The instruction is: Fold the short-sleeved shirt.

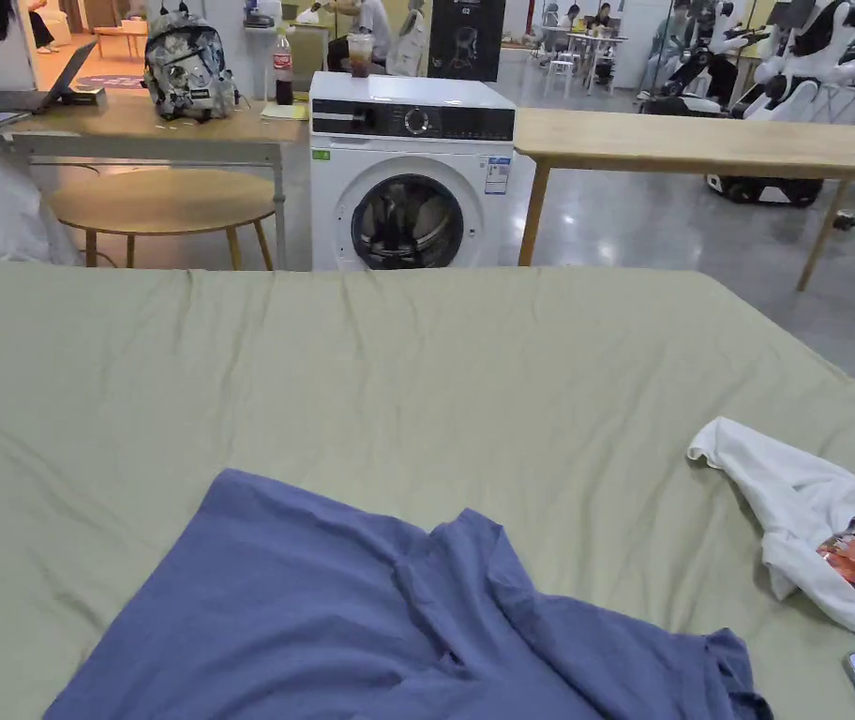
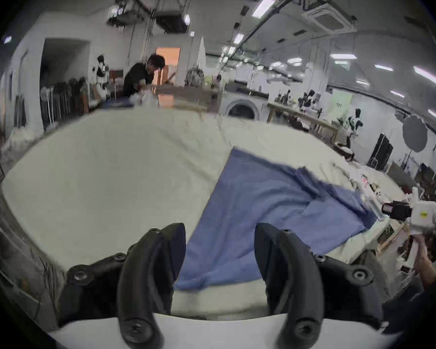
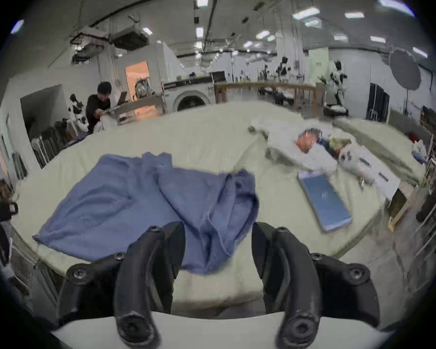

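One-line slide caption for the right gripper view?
Open right gripper hovers at the bed edge before a rumpled blue shirt, with a phone and white shirt beyond.

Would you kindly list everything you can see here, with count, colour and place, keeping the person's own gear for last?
blue shirt: one, blue, rumpled on the near part of the bed.
white shirt: one, white with a red print, crumpled at the bed's right side.
phone: one, blue screen, flat on the sheet right of the blue shirt.
bed sheet: one, pale green, covering the bed.
washing machine: one, white, beyond the bed.
wooden tables: two, light wood, either side of the machine.
round table: one, light wood, under the left table.
backpack: one, grey patterned, on the left table.
left tongs: black, open, above the shirt's near edge.
right tongs: black, open, above the shirt.
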